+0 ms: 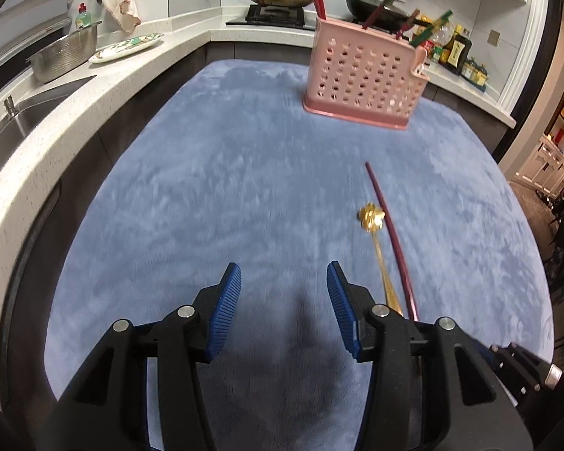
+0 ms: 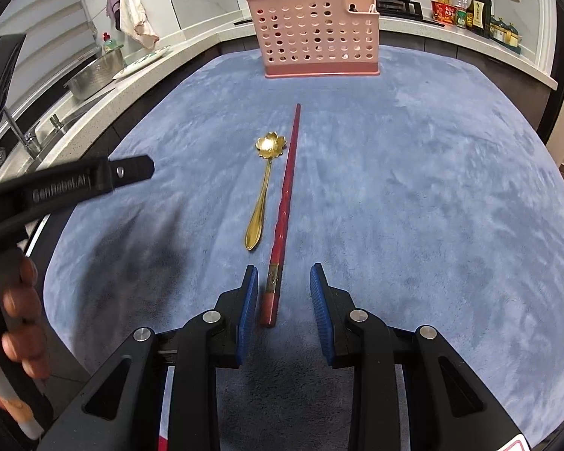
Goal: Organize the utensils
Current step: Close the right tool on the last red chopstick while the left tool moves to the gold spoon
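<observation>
We are holding the right tool (image 2: 284,289) half open around the near end of the chopstick (image 2: 287,188), low in the frame, ready to pinch. The spoon (image 2: 261,191) is lying beside it. The left tool (image 1: 284,293) is waiting, open and empty.

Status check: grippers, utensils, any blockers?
Both grippers open: left gripper empty, right gripper straddling red chopstick. Gold spoon beside it. Path to pink holder clear.

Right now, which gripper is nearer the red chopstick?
Right. The right gripper straddles the thick end of the red chopstick, jaws open, pads not pressing it. The left gripper hangs open over bare cloth, with the chopstick off to its right, beyond the gold spoon.
</observation>
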`<action>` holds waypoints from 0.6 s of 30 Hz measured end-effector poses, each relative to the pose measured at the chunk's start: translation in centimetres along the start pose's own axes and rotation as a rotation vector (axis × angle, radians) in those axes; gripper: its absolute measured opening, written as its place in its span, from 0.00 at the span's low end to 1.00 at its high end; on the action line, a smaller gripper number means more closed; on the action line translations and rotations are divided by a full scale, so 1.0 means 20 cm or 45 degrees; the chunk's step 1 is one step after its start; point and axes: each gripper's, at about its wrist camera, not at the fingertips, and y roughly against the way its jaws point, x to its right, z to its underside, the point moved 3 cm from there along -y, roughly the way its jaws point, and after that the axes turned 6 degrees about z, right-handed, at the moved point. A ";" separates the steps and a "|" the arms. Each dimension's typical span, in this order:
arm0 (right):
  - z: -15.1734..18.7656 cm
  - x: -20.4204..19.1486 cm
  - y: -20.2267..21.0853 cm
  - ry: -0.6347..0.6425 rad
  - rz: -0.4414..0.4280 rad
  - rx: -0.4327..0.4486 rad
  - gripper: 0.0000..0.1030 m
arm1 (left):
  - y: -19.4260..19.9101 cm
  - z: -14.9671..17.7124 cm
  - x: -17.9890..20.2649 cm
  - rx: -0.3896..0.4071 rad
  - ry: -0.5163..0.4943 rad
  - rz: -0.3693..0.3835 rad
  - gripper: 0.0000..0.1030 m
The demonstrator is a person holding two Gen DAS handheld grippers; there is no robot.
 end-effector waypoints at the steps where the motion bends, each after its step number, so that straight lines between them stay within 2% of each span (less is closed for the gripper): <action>1: 0.01 0.00 0.00 0.001 -0.001 -0.001 0.28 | -0.01 0.02 0.00 -0.009 -0.002 0.003 0.44; 10: 0.03 -0.04 -0.05 0.022 0.006 -0.019 0.23 | -0.04 0.10 0.00 -0.063 -0.001 0.010 0.44; 16: 0.04 -0.03 -0.06 0.050 0.047 -0.010 0.08 | -0.06 0.12 0.00 -0.085 0.000 0.014 0.44; 18: 0.04 -0.01 -0.06 0.037 0.050 -0.010 0.07 | -0.07 0.12 0.01 -0.090 -0.003 0.017 0.44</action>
